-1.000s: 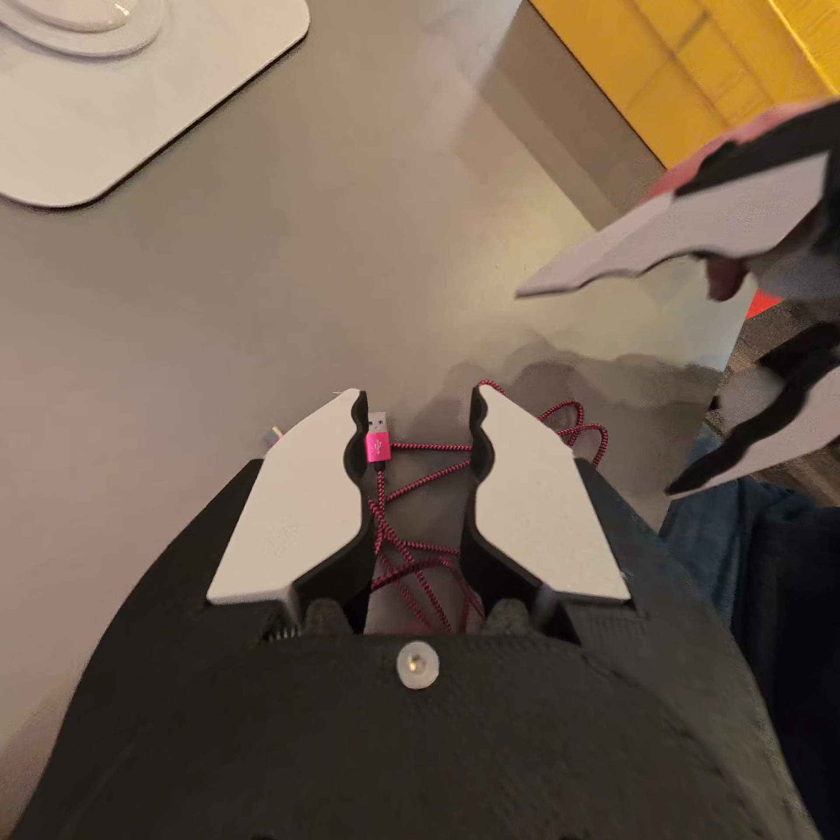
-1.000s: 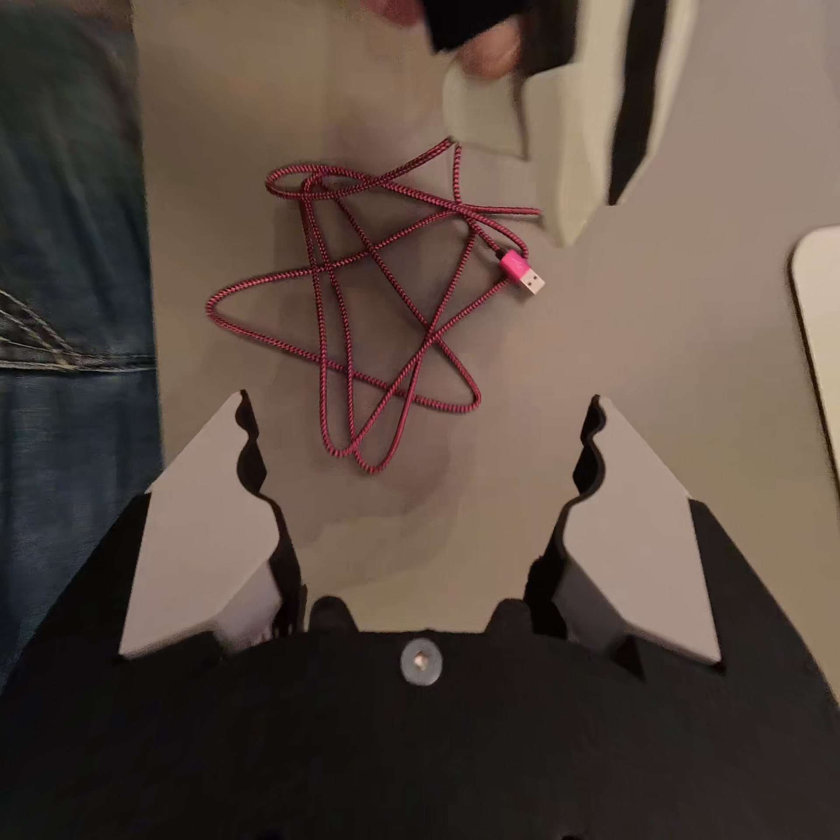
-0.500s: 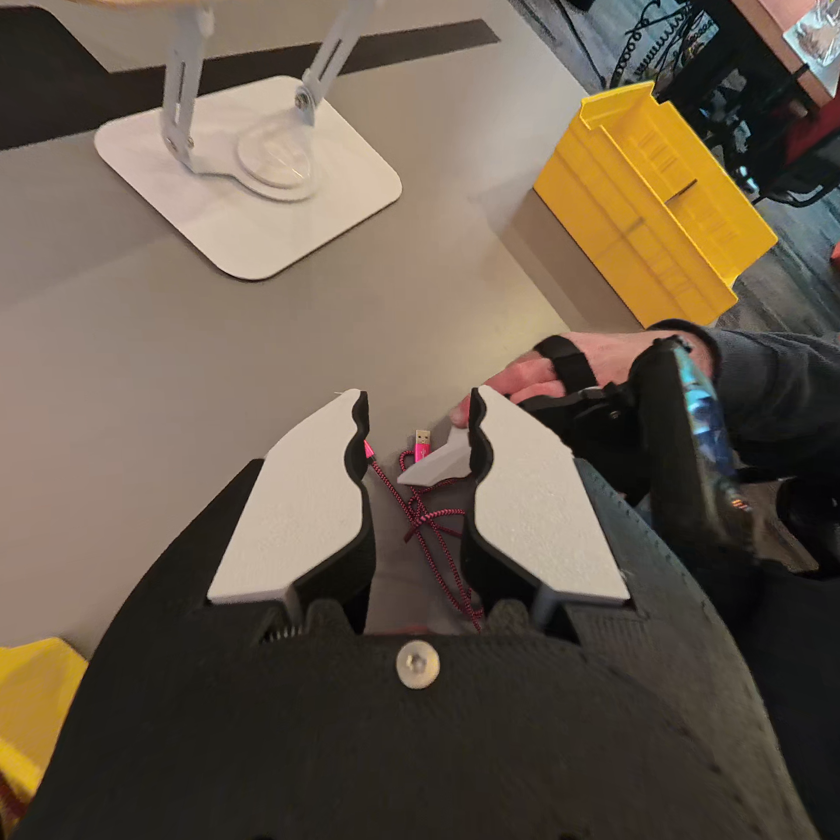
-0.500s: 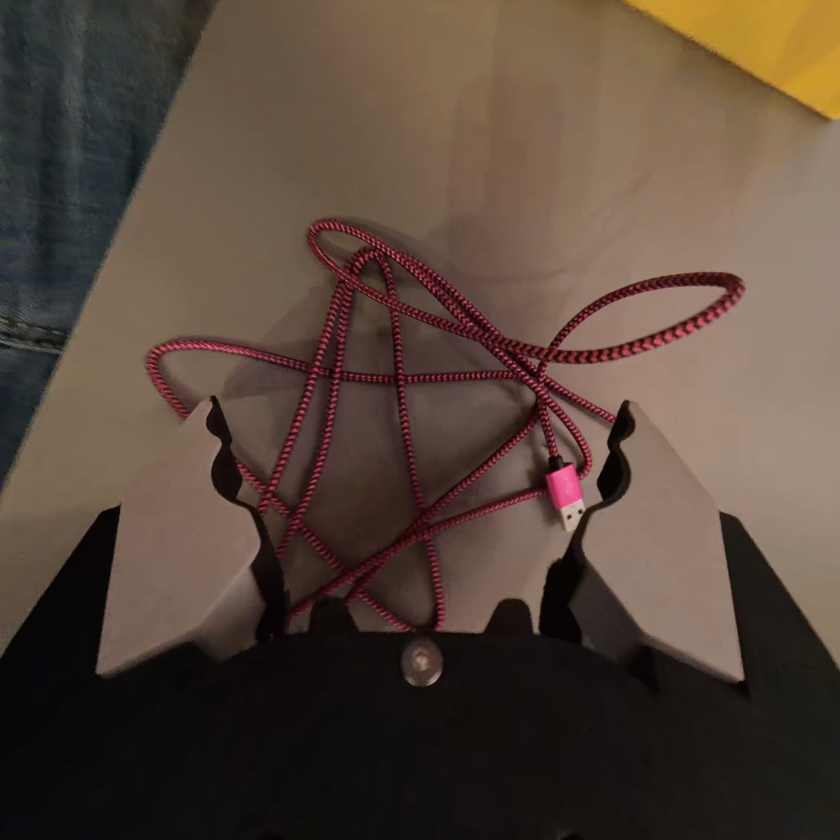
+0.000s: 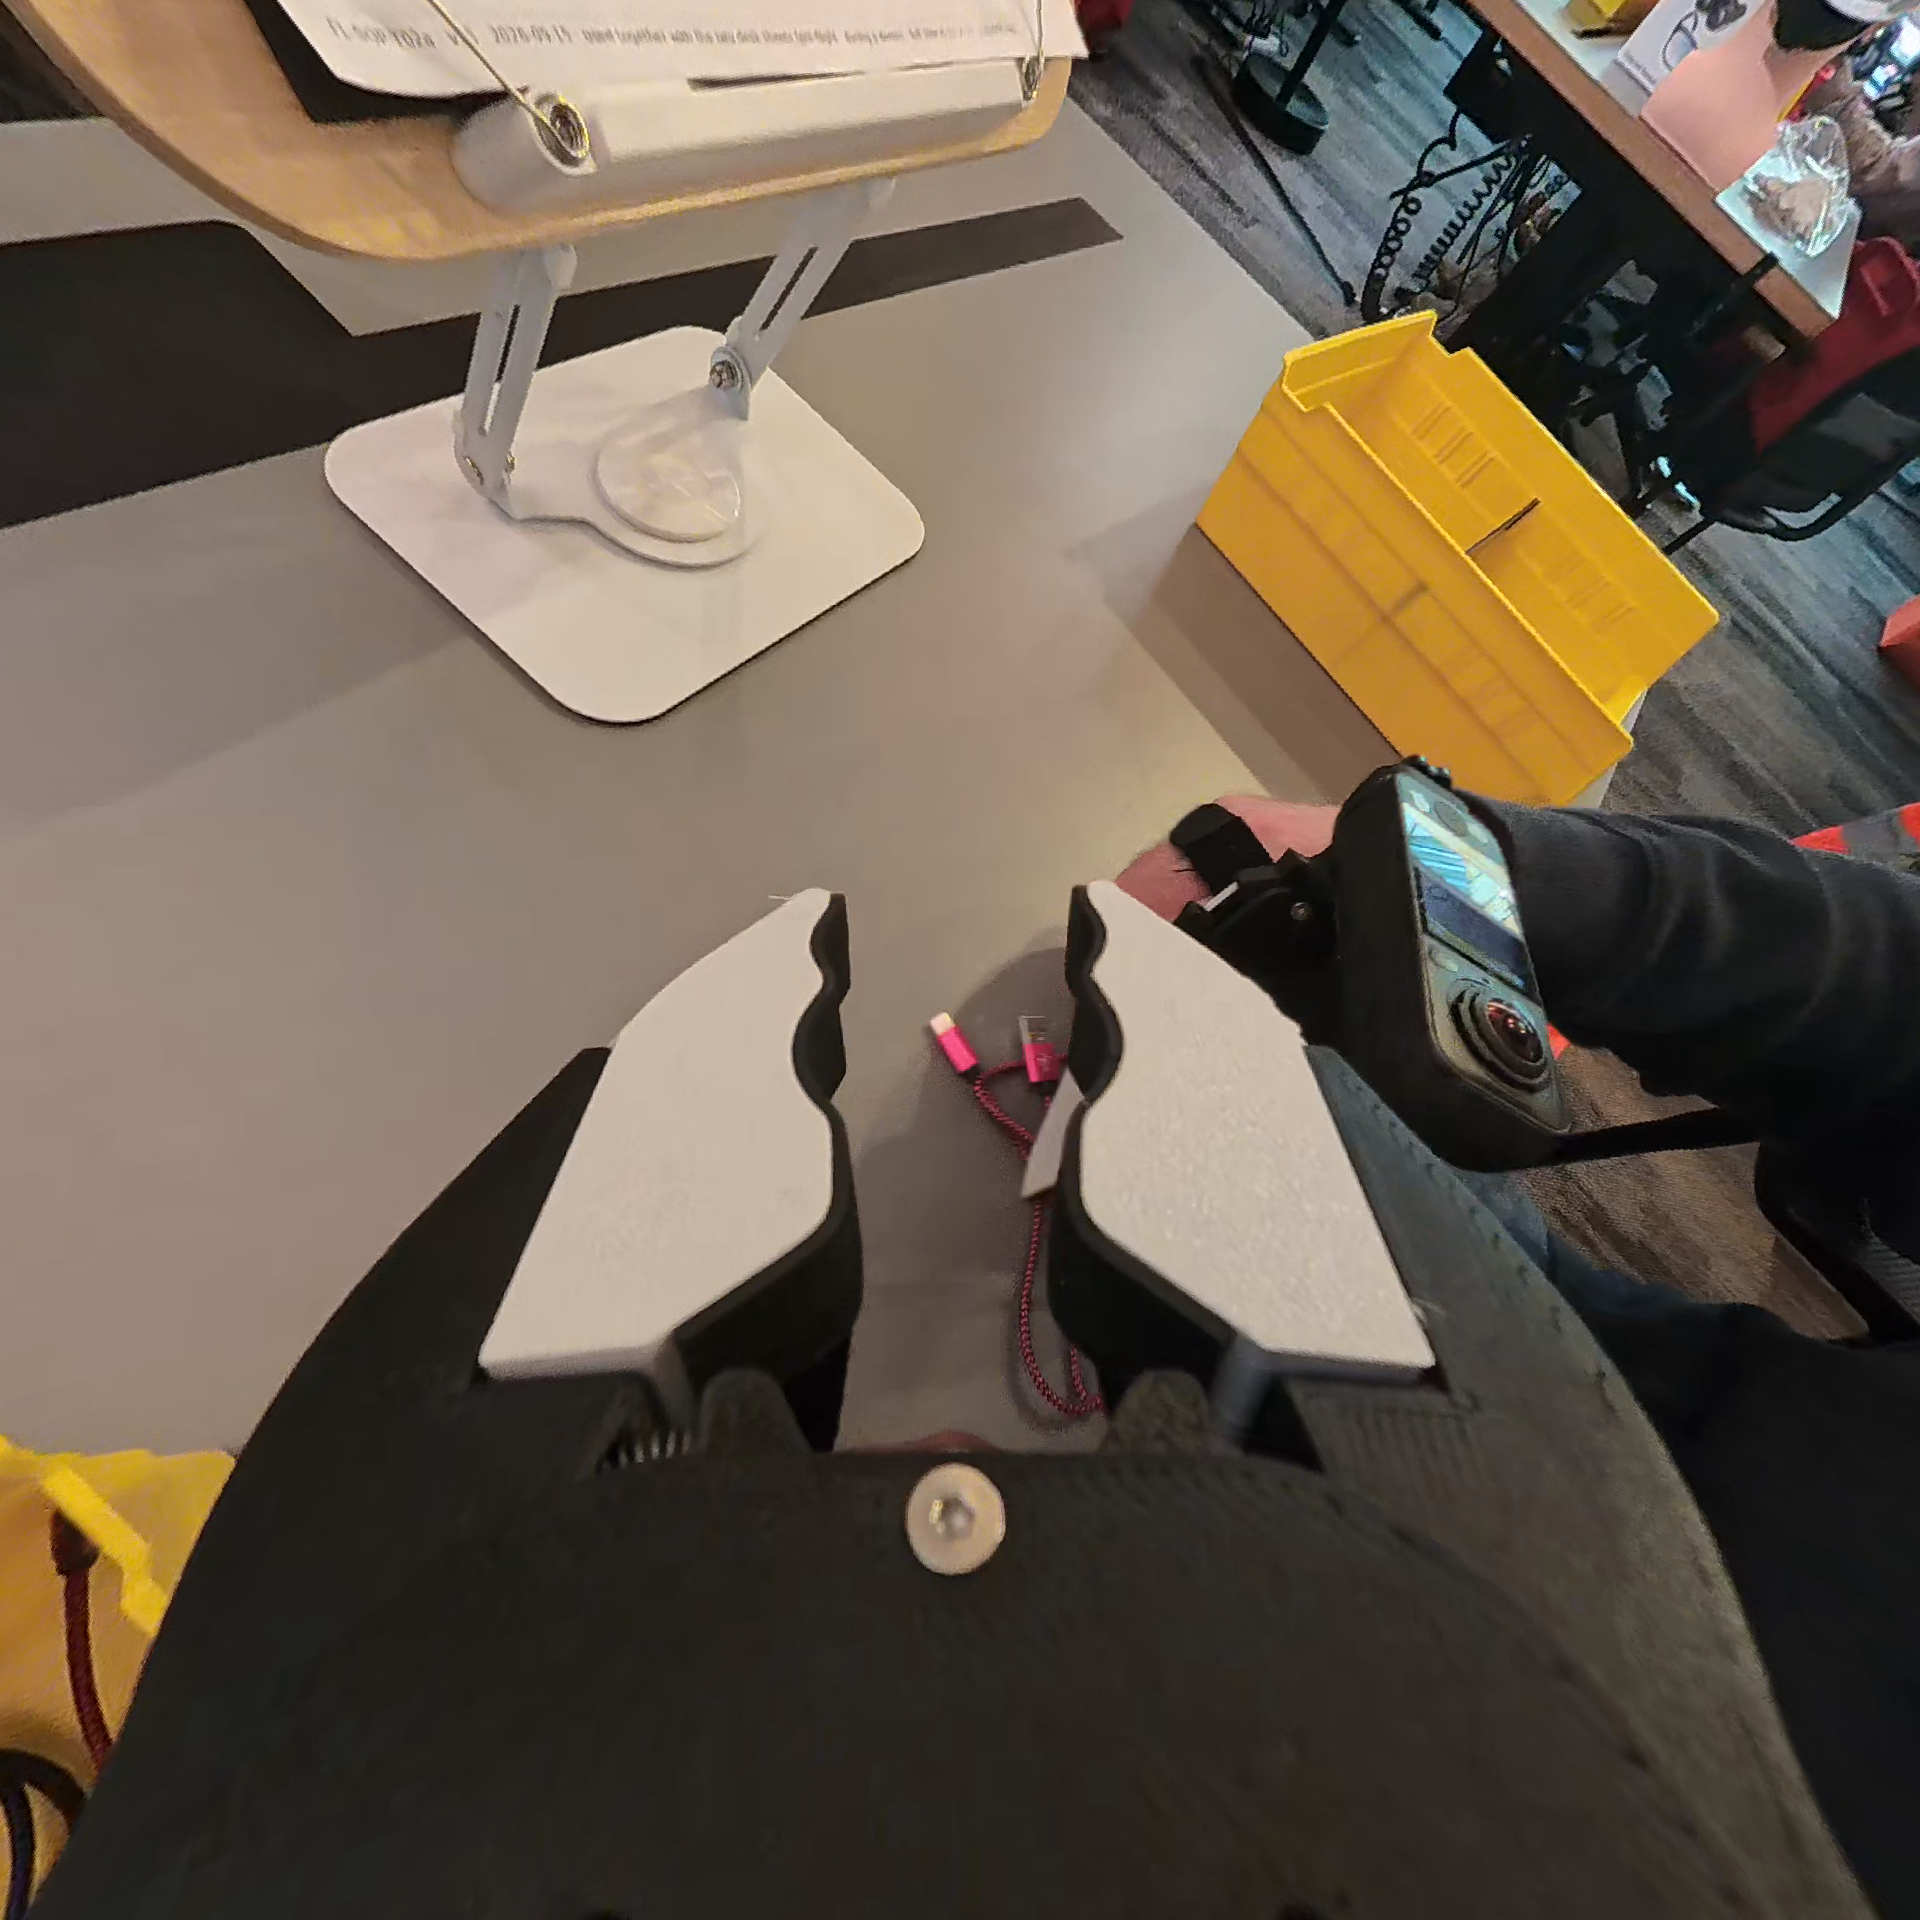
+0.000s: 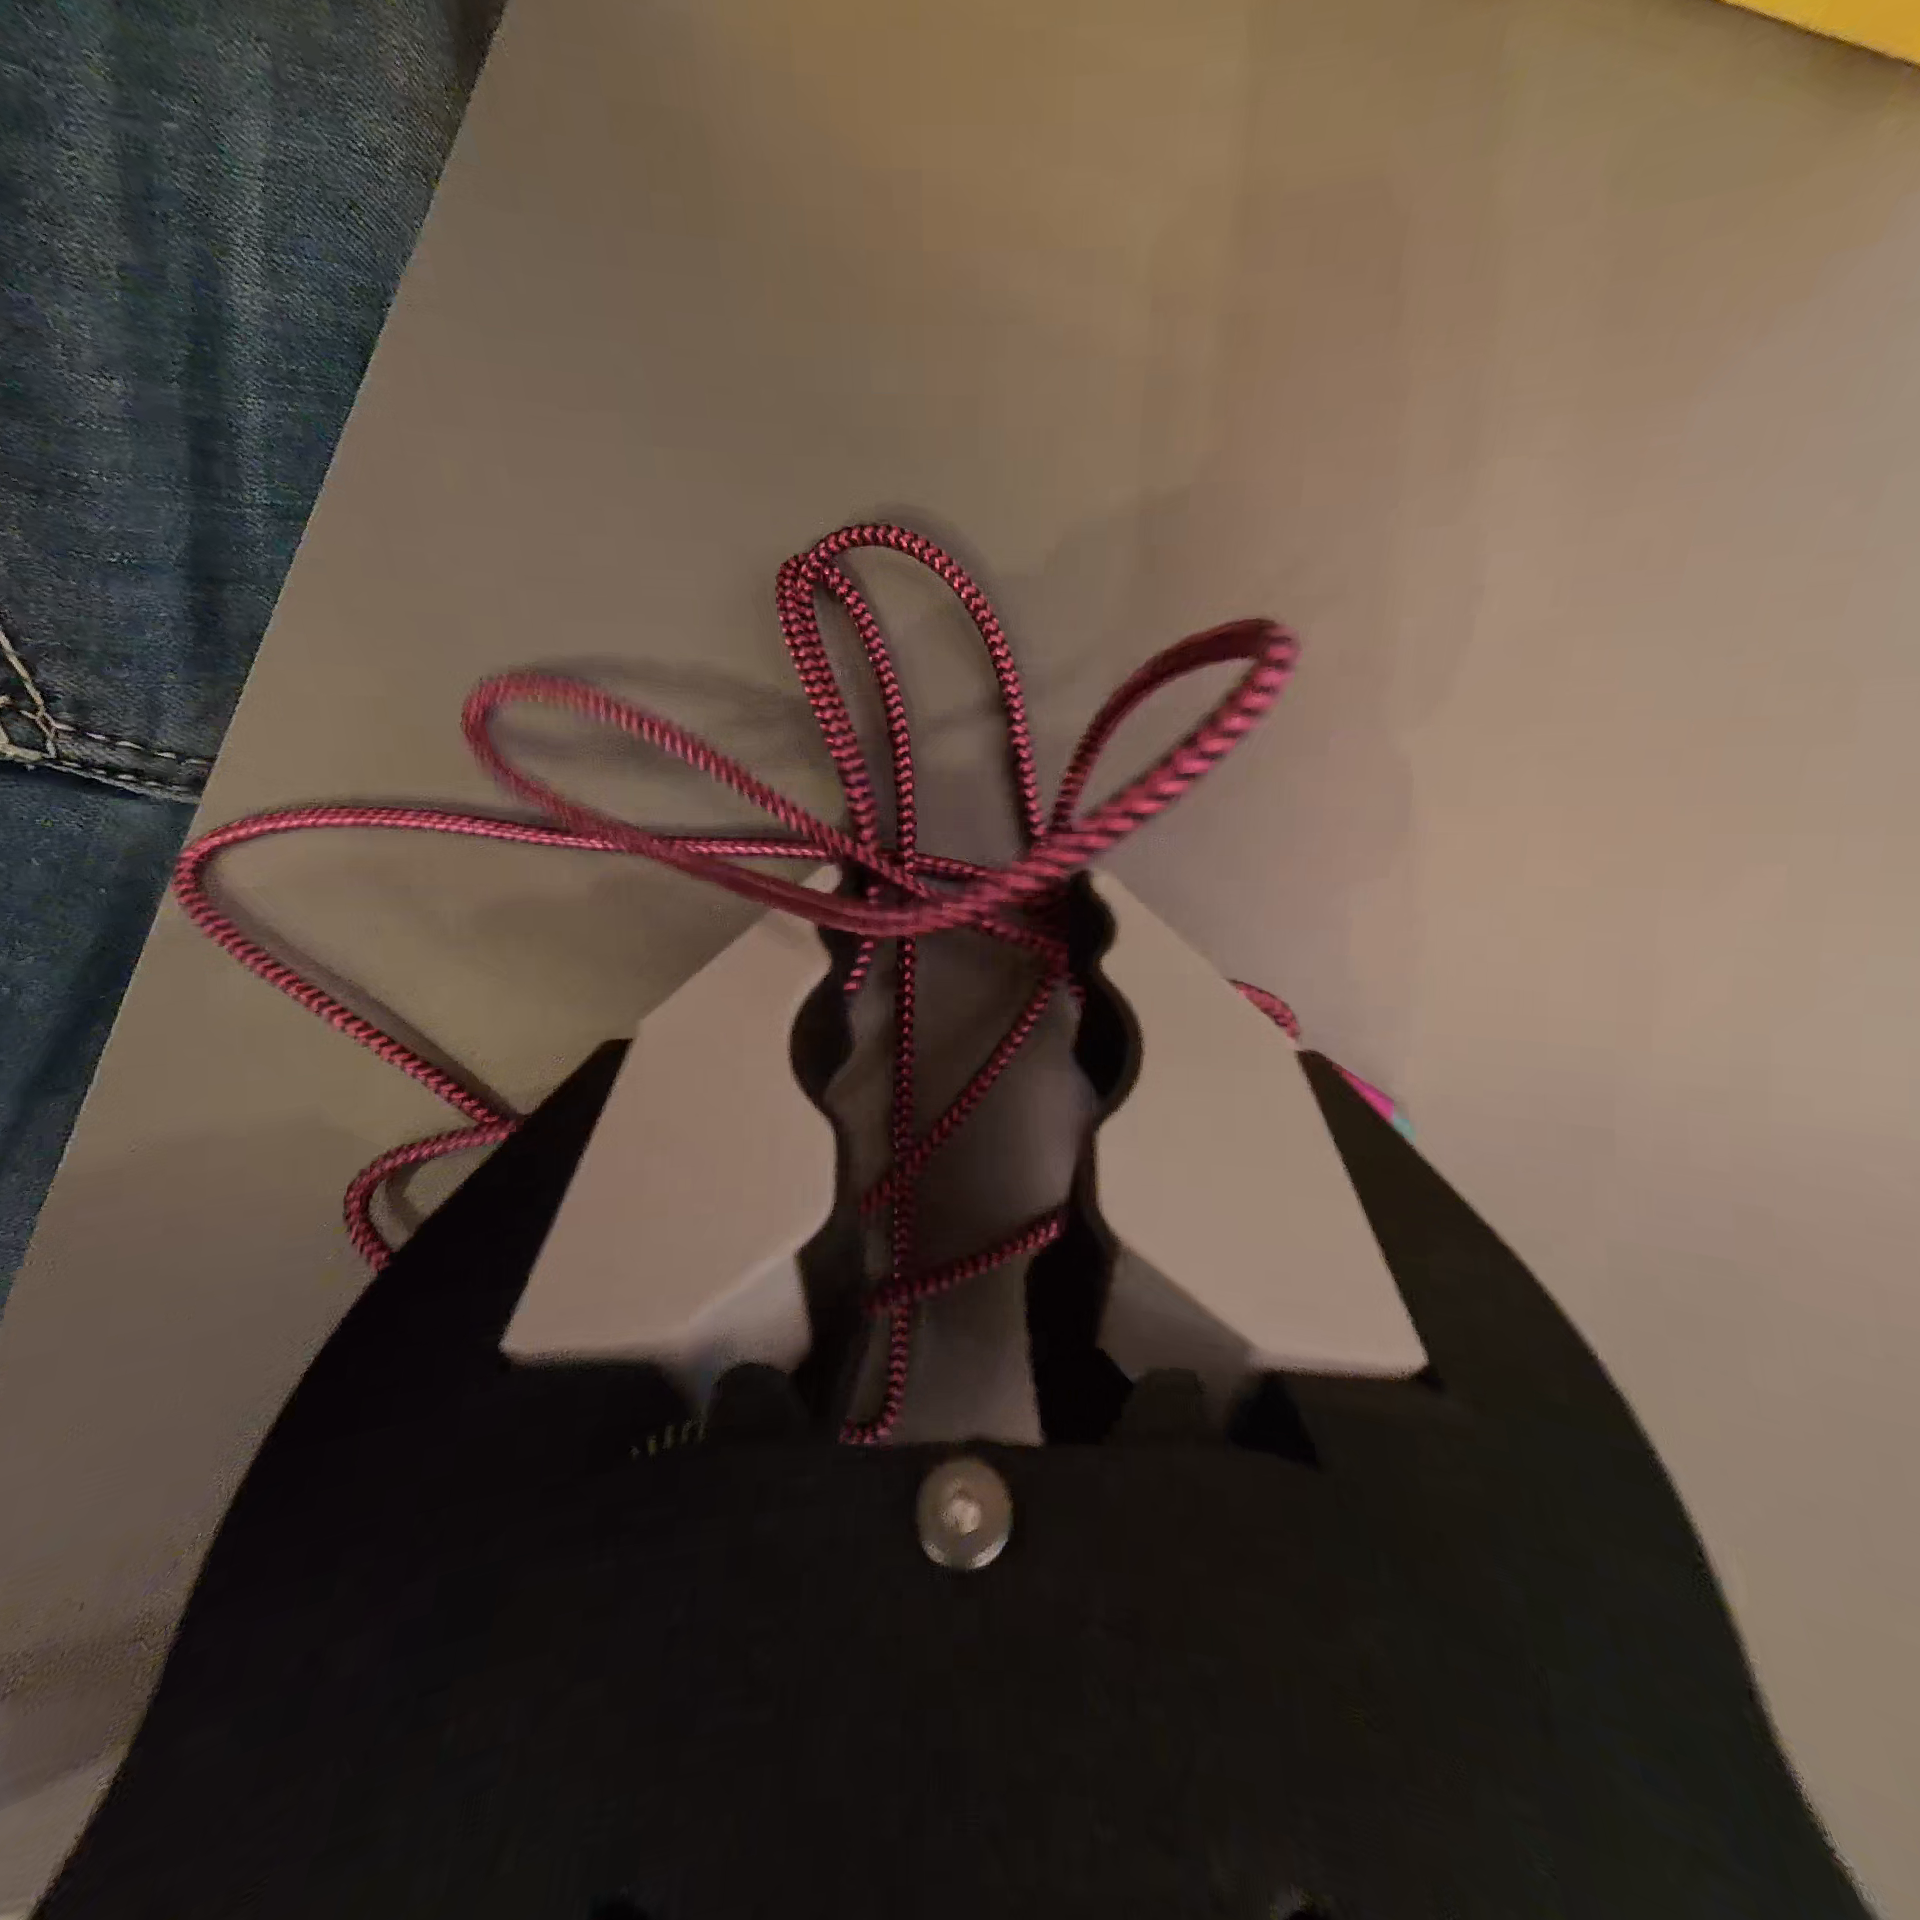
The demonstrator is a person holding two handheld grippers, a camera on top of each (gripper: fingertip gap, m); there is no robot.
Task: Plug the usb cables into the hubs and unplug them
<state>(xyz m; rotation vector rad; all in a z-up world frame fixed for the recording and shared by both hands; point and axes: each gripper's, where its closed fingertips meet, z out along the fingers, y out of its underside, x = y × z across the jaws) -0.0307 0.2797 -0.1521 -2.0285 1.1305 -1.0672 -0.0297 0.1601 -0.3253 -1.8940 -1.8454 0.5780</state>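
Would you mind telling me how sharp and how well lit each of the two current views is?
Left wrist view: bright and crisp, with wide-angle bending toward the edges; the yellow bin is clear. Right wrist view: dim and warm-toned, the pink braided cable smeared by motion blur near the jaws, casting soft shadows on the grey table.

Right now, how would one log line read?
left gripper: open, empty | right gripper: astride cable, grip unclear | plugs: loose on table
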